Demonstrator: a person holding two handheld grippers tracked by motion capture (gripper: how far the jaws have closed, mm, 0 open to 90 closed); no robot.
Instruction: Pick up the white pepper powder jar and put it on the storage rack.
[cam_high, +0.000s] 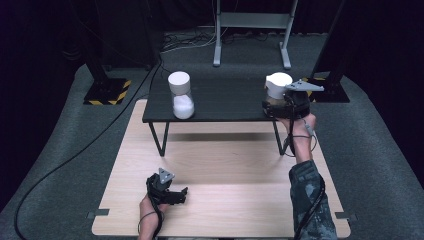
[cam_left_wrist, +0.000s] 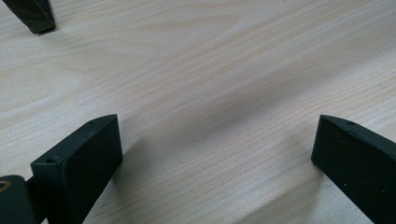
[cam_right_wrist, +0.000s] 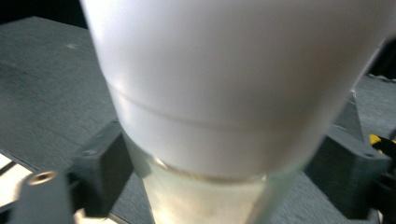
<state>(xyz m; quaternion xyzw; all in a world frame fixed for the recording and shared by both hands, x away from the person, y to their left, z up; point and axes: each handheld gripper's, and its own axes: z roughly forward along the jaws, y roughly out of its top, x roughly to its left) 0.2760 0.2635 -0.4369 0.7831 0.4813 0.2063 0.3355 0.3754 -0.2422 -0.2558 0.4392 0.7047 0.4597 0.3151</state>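
The right tool is closed around a clear glass jar with a white lid, its two black jaws pressing the glass just under the lid, as the right gripper view shows. This jar stands at the right front corner of a small black raised bench, close to both the right and the front edges, with little room on those sides and open black surface to its left. A second clear jar with a white lid and white powder inside stands near the left front corner of the same bench, well apart from the first; the stretch between them is bare.

The left tool rests low over the light wooden bench near its front edge, jaws set wide with nothing between them; bare wood lies all around it.

The black bench stands on thin legs at the far part of the wooden bench. Grey carpet surrounds everything, with cables and a metal stand beyond.
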